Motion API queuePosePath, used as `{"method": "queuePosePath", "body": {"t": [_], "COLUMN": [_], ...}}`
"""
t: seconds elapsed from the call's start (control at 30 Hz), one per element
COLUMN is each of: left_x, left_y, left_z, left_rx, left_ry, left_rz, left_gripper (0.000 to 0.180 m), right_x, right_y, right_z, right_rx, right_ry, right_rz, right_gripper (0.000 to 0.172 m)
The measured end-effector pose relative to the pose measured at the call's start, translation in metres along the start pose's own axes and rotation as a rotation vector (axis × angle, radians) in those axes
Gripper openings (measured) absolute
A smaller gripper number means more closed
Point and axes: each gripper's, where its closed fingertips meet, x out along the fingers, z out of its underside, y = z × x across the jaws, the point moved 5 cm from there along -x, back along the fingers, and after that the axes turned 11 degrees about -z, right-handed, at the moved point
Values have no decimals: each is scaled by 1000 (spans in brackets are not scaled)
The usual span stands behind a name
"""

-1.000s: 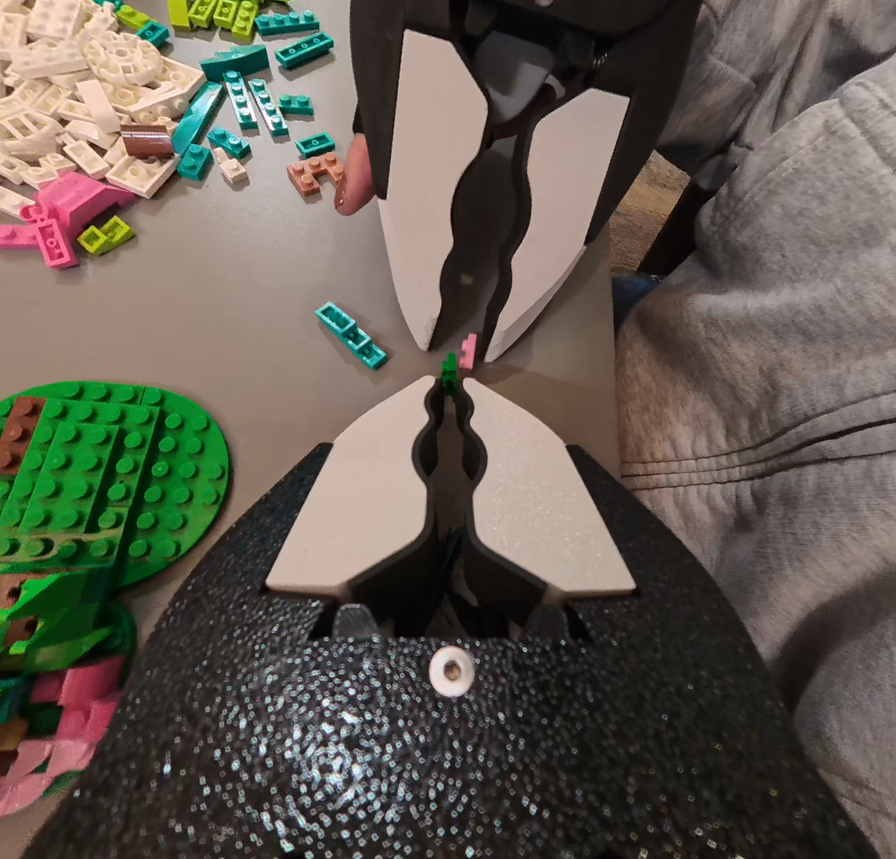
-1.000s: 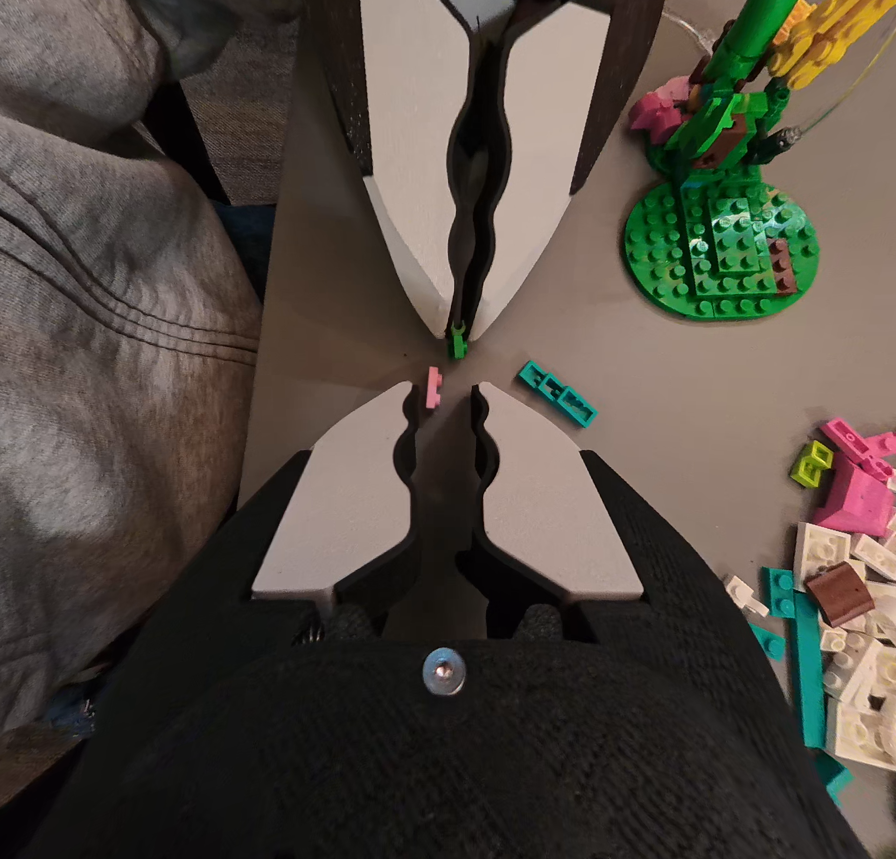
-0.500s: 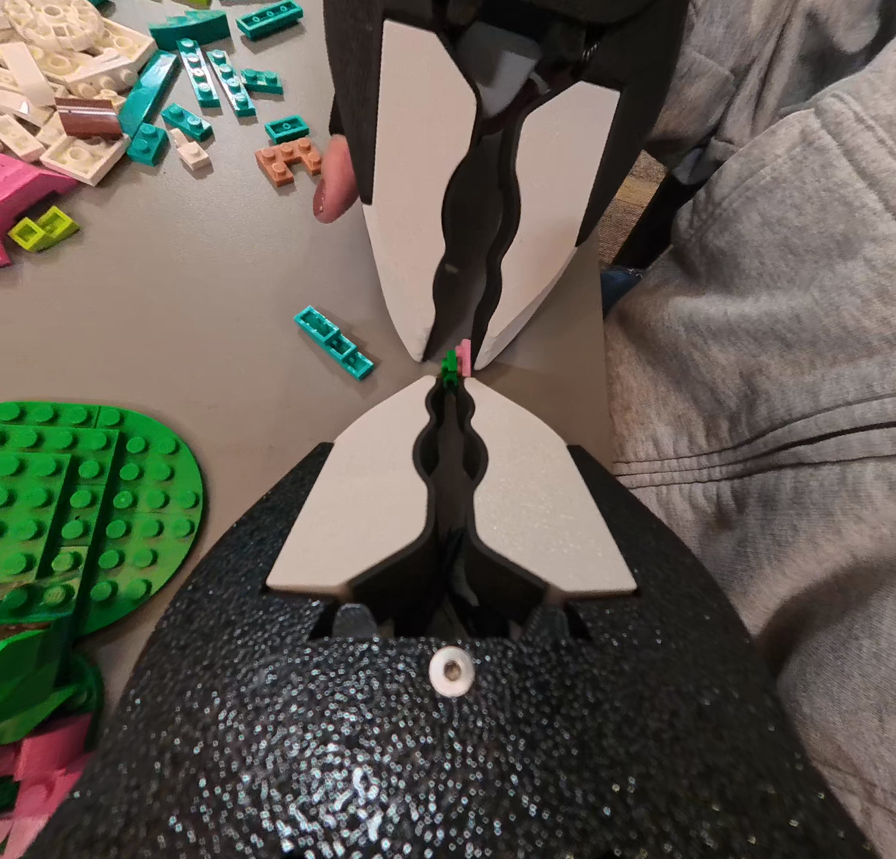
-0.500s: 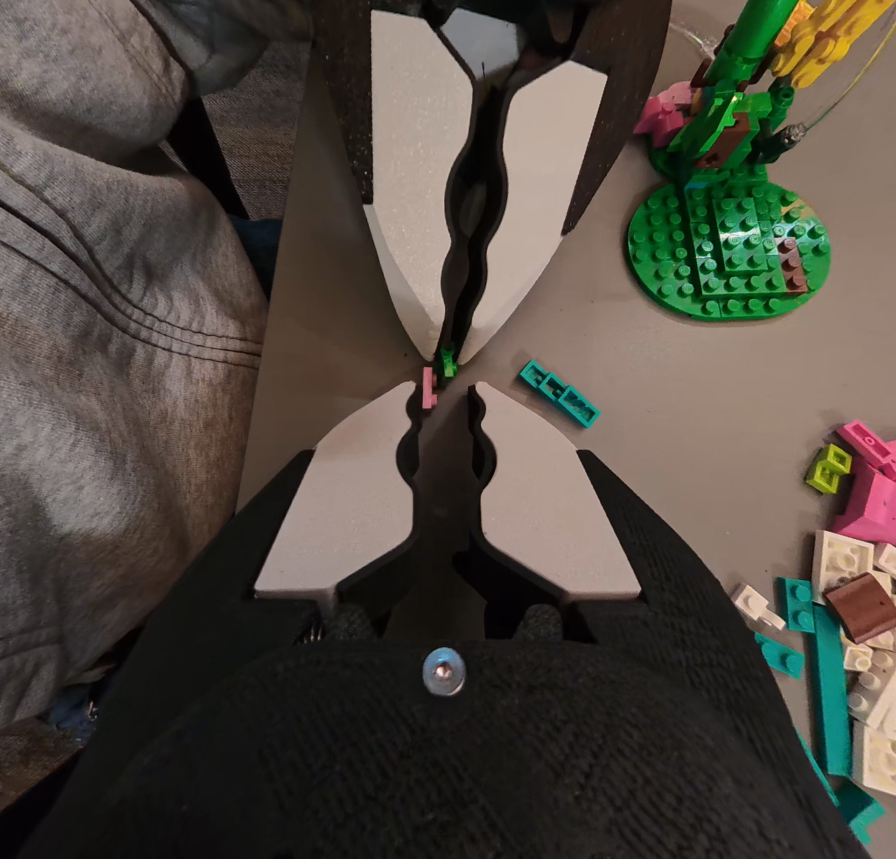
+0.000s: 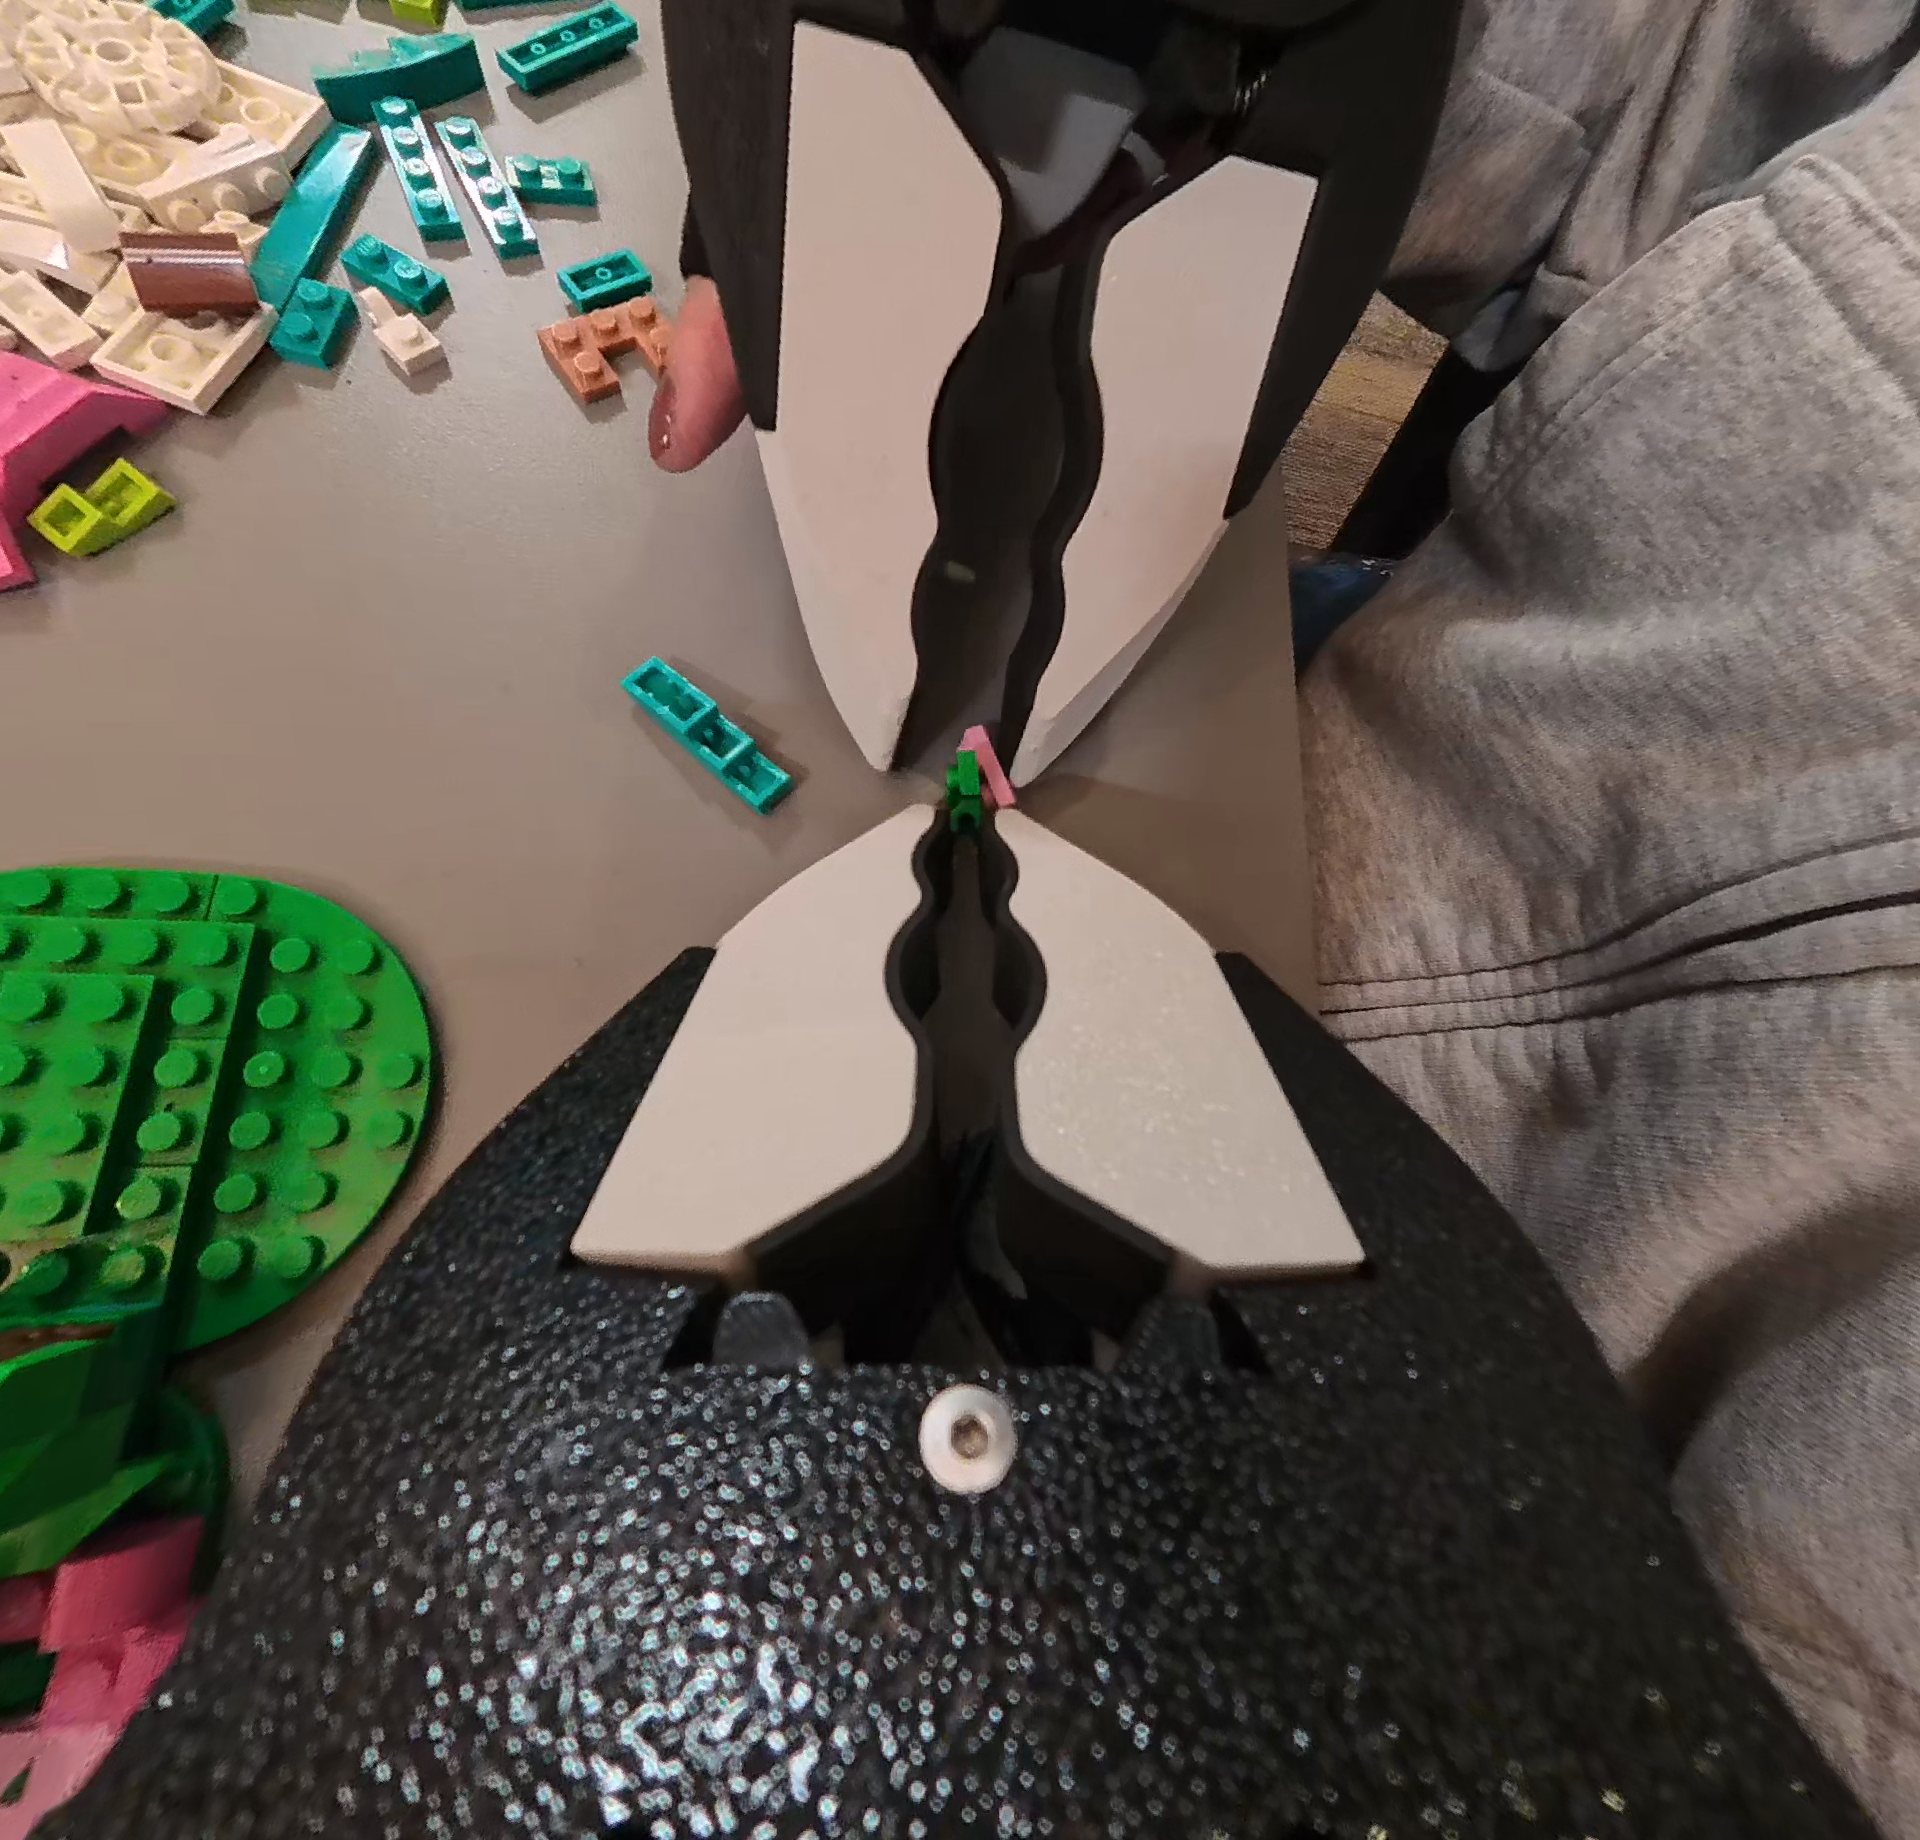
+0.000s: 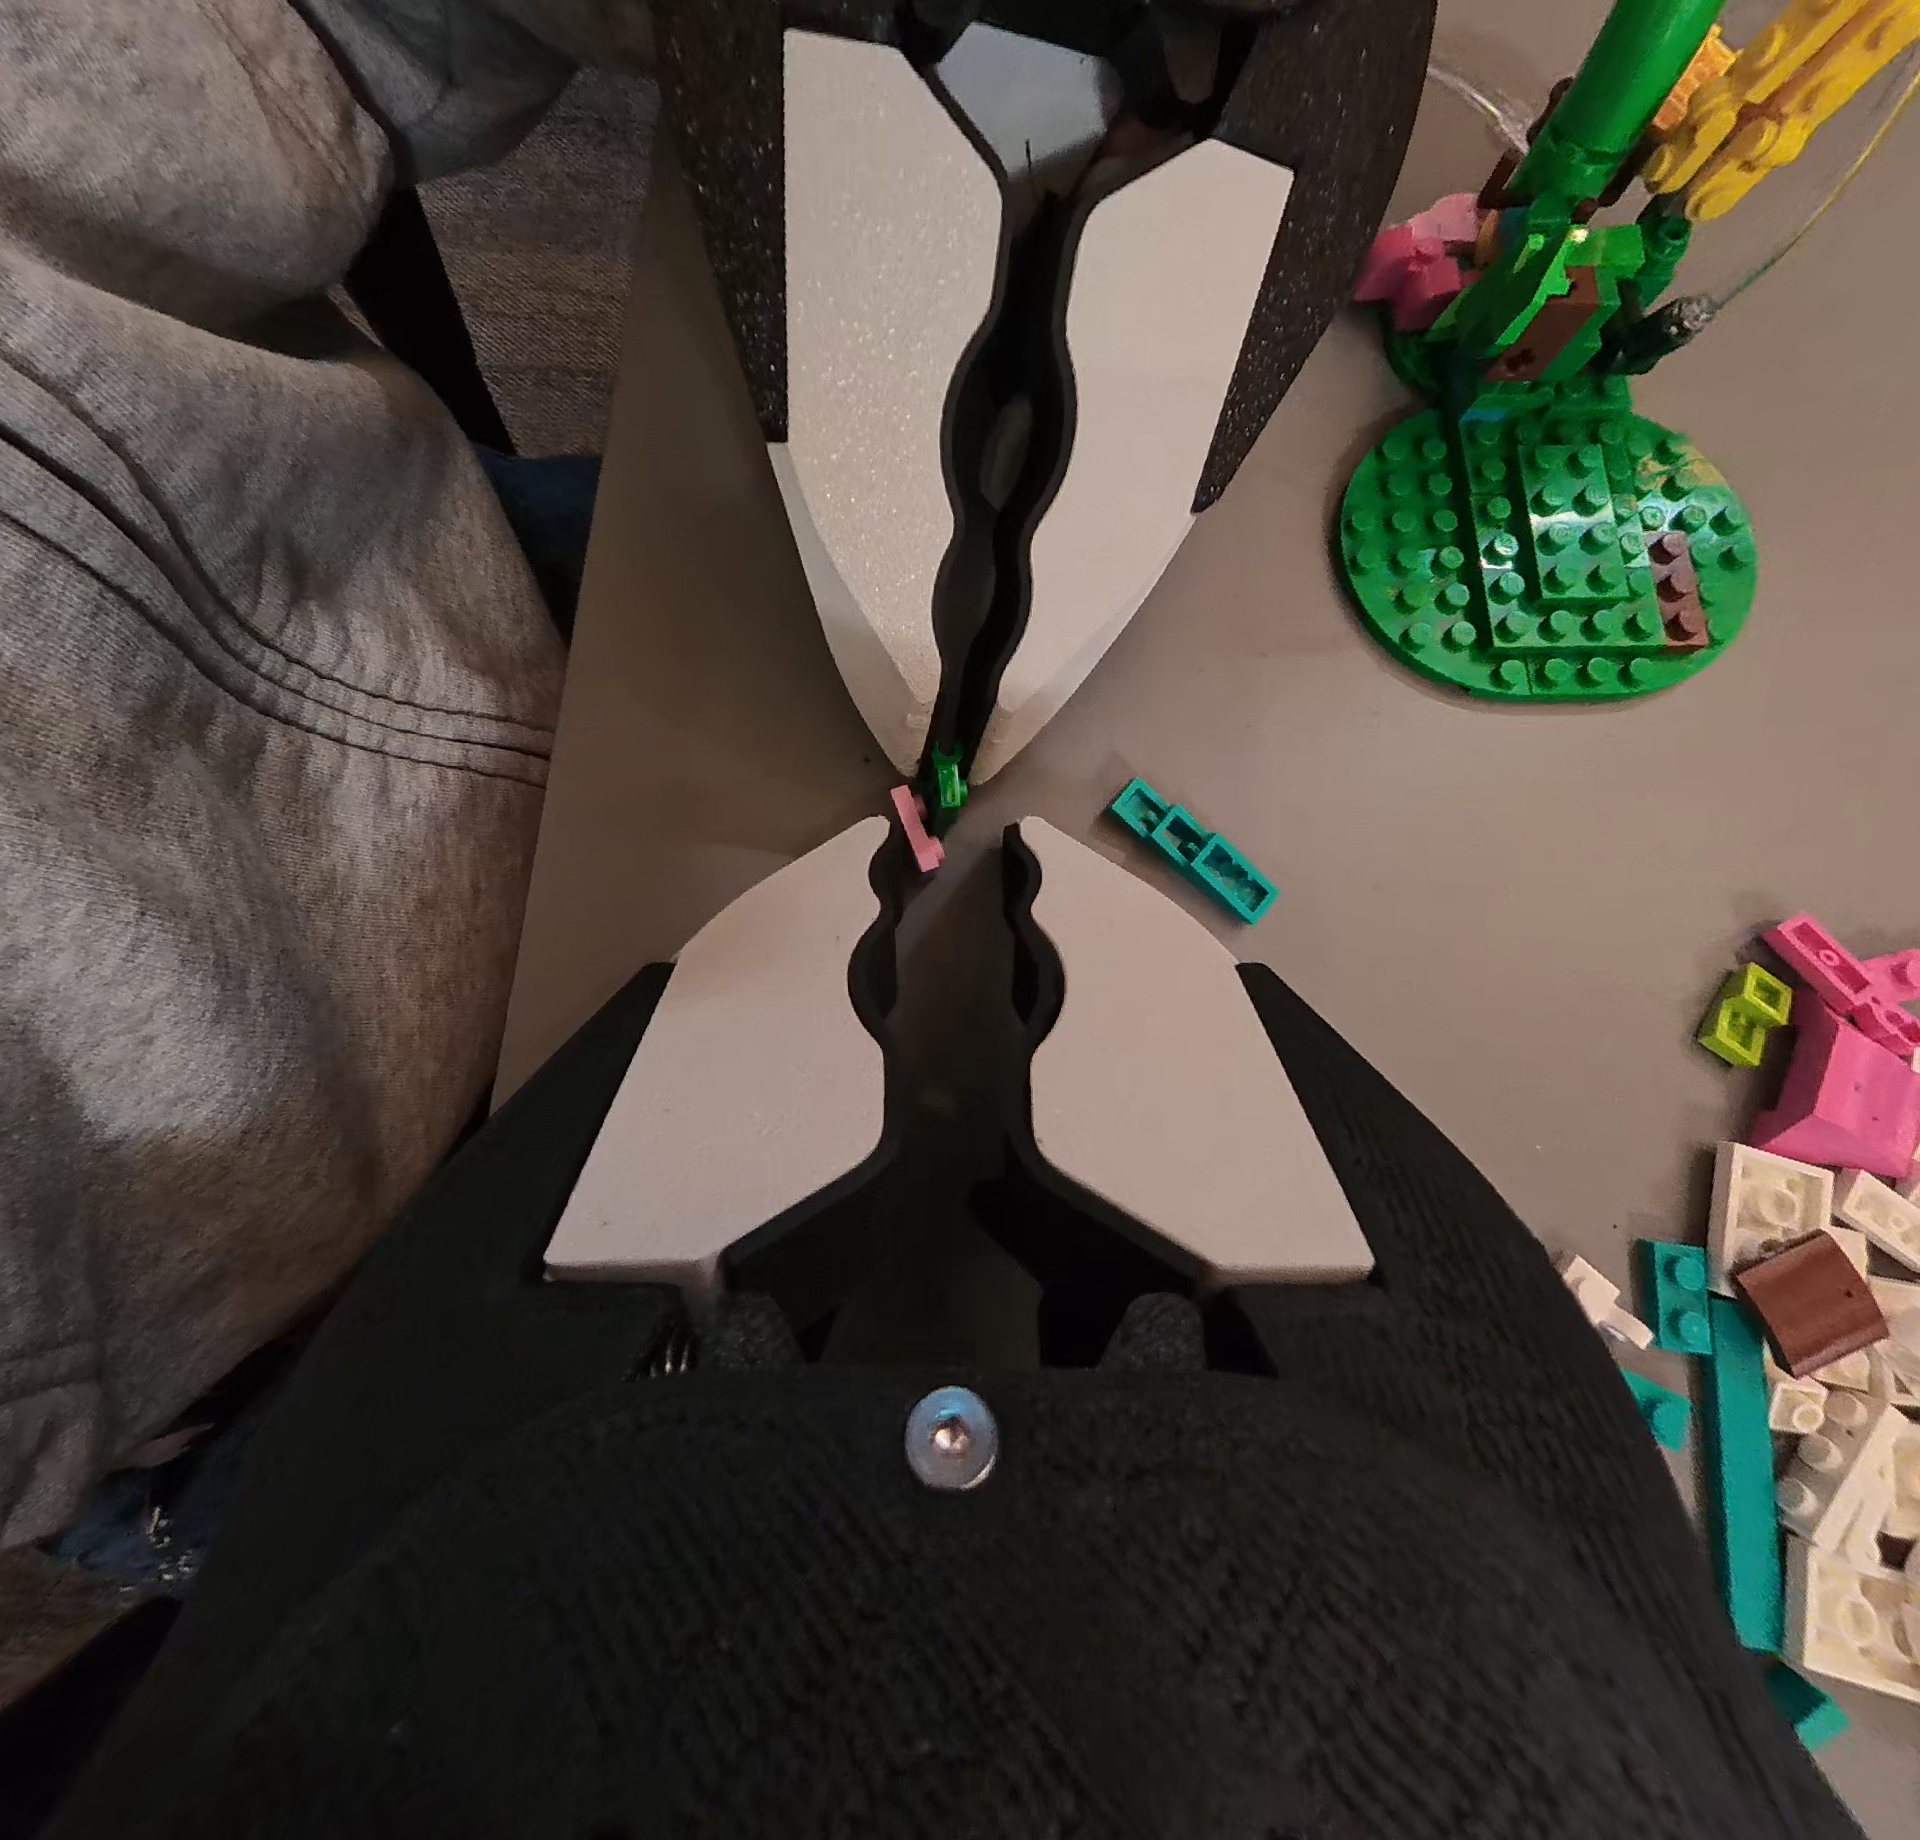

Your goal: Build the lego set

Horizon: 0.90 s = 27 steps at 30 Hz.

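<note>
At frame centre, the left gripper [image 5: 966, 822] is closed on a small green piece [image 5: 964, 784]. The right gripper [image 6: 945, 836] is spread; a pink plate [image 6: 914, 830] touches its left fingertip [image 6: 868, 840] and the green piece. Both are judged light, rigid and easily dropped; flat faces are best pinched.

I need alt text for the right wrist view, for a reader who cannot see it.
The open right gripper meets the left gripper, which pinches a green piece touching a pink piece. A teal brick lies nearby on the table.
</note>
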Motion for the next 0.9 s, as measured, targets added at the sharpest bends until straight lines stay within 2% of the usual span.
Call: {"method": "queuePosePath", "body": {"t": [0.03,0.2,0.33,0.67,0.9], "left_x": [0,-1,-1,1,1], "left_y": [0,1,1,1,3], "left_z": [0,1,1,1,0], "left_rx": [-1,0,1,1,89], "left_ry": [0,-1,-3,-9,-12], "left_rz": [-2,-13,-13,-25,-22], "left_gripper": [6,6,6,6,6], "right_x": [0,3,4,5,5], "right_y": [0,-1,0,1,0], "right_z": [0,-2,-3,-5,-4], "right_rx": [-4,-15,-24,-21,-41], "right_ry": [-1,12,13,6,-1], "right_rz": [2,-28,-56,-58,-79], "right_gripper": [17,26,26,11,10]}}
